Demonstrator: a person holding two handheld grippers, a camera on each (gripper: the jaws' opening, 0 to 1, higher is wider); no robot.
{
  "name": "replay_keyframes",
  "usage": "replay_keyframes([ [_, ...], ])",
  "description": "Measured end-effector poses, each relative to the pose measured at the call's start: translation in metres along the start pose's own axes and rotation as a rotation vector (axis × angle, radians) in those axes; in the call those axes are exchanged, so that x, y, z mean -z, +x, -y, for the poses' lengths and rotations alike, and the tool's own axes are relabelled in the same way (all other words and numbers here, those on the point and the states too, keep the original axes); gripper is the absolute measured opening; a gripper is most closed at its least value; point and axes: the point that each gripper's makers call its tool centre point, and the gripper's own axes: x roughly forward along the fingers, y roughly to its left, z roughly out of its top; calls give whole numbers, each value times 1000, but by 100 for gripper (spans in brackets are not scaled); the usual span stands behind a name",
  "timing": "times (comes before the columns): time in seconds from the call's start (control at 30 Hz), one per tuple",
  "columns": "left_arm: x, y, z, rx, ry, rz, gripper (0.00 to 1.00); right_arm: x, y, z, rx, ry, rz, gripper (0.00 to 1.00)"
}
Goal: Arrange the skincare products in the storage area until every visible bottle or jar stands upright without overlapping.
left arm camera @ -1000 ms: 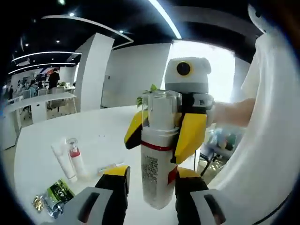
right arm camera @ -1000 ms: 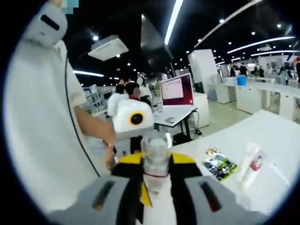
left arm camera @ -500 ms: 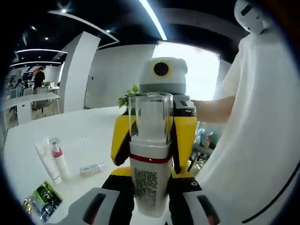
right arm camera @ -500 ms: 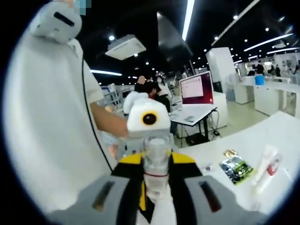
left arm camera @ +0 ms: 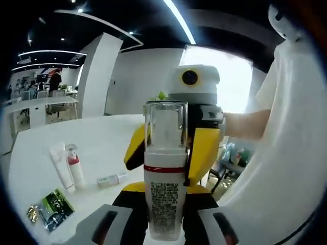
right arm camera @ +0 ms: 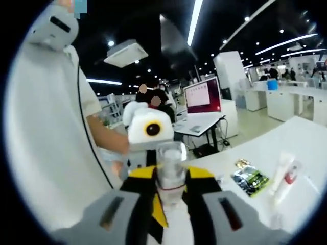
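A white pump bottle [left arm camera: 164, 204] with a clear cap and a red band stands upright in the air between both grippers. My left gripper [left arm camera: 164, 198] is shut on its lower body in the left gripper view. The right gripper [left arm camera: 169, 152] faces it from the far side, its yellow fingers [left arm camera: 205, 153] pressed on either side of the bottle's neck. In the right gripper view the bottle's clear cap [right arm camera: 170, 166] rises between my right gripper [right arm camera: 171, 193], which is shut on it. A white tube [left arm camera: 60, 169], a small red-pump bottle [left arm camera: 75, 171] and a small vial [left arm camera: 111, 179] lie on the white table [left arm camera: 110, 138].
A green sachet [left arm camera: 55, 206] and a gold one [left arm camera: 31, 214] lie near the table's edge. The right gripper view shows the green sachet [right arm camera: 249, 179] and the white tube [right arm camera: 280, 176] lying on the table. A person in a white shirt [left arm camera: 286, 153] stands close behind the grippers.
Both views have shifted slightly with the hands. The bottle stays held between the two grippers and stands more upright than a second ago. The items on the table have not moved.
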Motion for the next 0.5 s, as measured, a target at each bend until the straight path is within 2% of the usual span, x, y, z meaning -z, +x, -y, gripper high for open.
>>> replay_keyframes([
  [0.4,6,-8,-28,-134,-64,7,24,1,-3,17,86,23,13,32],
  [0.5,15,-11,-37,-189,-51,-39,24,-1,-5,23,114,21,21,33],
])
